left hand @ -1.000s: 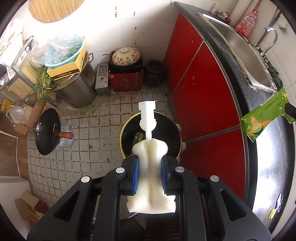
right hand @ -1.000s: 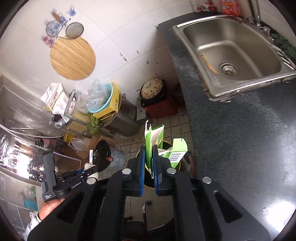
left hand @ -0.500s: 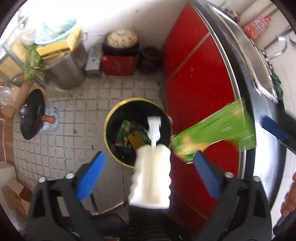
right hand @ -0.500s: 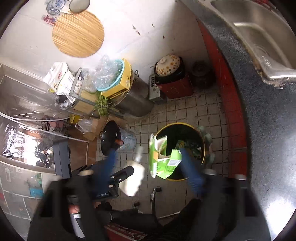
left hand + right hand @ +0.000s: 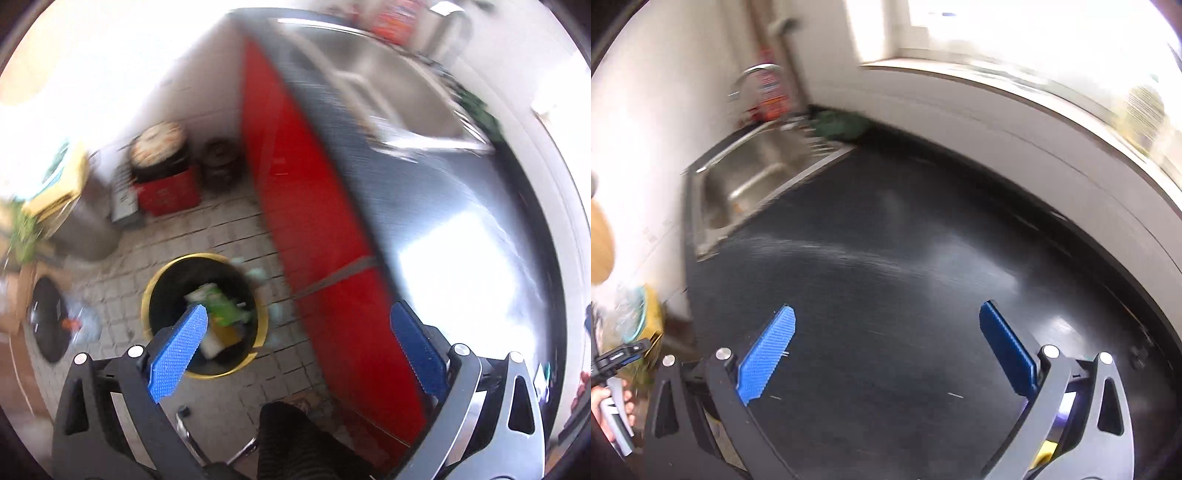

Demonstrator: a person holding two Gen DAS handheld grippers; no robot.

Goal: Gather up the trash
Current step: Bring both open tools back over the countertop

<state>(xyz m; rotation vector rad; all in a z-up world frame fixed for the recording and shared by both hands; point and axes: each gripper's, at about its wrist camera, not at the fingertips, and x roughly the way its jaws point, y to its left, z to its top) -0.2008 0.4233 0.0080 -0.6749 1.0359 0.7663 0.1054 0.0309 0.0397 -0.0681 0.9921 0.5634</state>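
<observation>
A black bin with a yellow rim stands on the tiled floor beside the red cabinet. A green carton and a white foam piece lie inside it. My left gripper is open and empty, above the floor between bin and cabinet. My right gripper is open and empty over the dark countertop. Both views are blurred by motion.
A steel sink with a tap sits at the far left of the countertop, also in the left wrist view. Red cabinet doors run below. Pots, a red box and a metal drum stand by the wall.
Both grippers opened and dropped their loads; foam and green carton now lie in the bin. The right gripper swung up over the countertop. The left gripper shifted right toward the counter.
</observation>
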